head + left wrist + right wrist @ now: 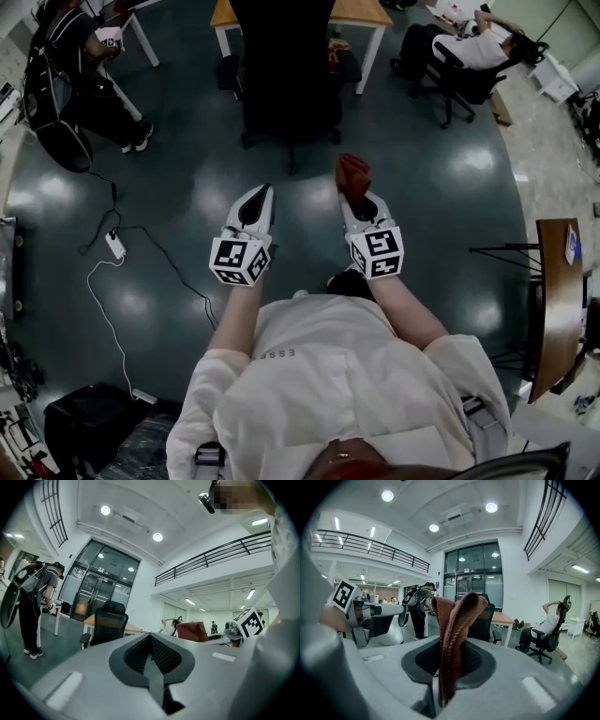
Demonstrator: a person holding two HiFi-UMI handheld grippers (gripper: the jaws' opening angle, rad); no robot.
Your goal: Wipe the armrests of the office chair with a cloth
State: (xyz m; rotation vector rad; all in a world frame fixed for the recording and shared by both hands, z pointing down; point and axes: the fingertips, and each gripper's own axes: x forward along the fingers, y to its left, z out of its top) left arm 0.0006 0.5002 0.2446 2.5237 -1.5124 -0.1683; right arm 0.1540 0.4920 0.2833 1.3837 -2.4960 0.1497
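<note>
Cloth (457, 620) clamped in right hand-held gripper (355, 195); left hand-held gripper (262, 194) closed, empty.

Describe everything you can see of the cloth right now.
The cloth is reddish brown with a ribbed, knitted-looking weave. It is folded into a doubled strip. The looped fold pokes out past the tips of the right gripper, whose jaws are shut on its lower part. Nothing else touches it. In the head view it shows as a small bunched lump over the dark floor, short of the black office chair and clear of it.
</note>
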